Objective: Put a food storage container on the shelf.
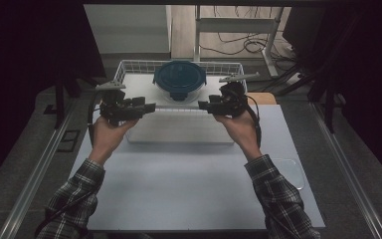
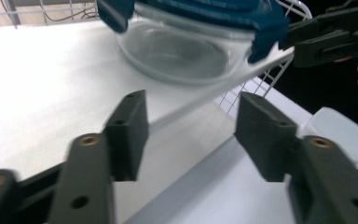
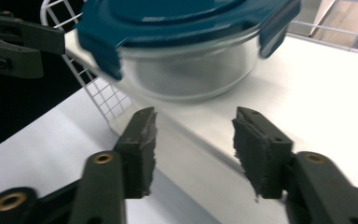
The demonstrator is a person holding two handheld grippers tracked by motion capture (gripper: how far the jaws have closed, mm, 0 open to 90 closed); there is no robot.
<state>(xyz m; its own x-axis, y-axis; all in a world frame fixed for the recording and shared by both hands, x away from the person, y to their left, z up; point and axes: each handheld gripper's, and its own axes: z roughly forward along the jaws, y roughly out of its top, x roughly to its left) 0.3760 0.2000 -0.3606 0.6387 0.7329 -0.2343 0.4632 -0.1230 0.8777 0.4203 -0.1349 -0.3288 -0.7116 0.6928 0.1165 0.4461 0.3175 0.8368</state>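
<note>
**High view: both tongs parted at the basket's near rim**

High view shows my left tongs (image 1: 151, 106) and right tongs (image 1: 202, 104) pointing at each other across the near rim of the white wire basket (image 1: 129, 65), which stands at the far end of the pale grey tabletop (image 1: 179, 189). Inside the basket sits the round clear glass container with a dark blue clip-on lid (image 1: 179, 79), roughly in the middle, resting on a flat white board (image 1: 139, 82) that lines the basket floor. The container is just beyond the gap between my two tongs.

In the left gripper view my left tongs (image 2: 191, 135) stand partly open with nothing between the pads; the glass container (image 2: 182, 51) lies ahead of them, untouched, and my other tongs (image 2: 326, 39) show at the upper right.

In the right gripper view my right tongs (image 3: 195, 149) are likewise about half open and hold nothing; the container (image 3: 186, 70) sits ahead, close but apart from the pads.

A clear, rounded-square plastic lid (image 1: 291, 172) lies on the tabletop beside my right sleeve (image 1: 278, 199).
</note>
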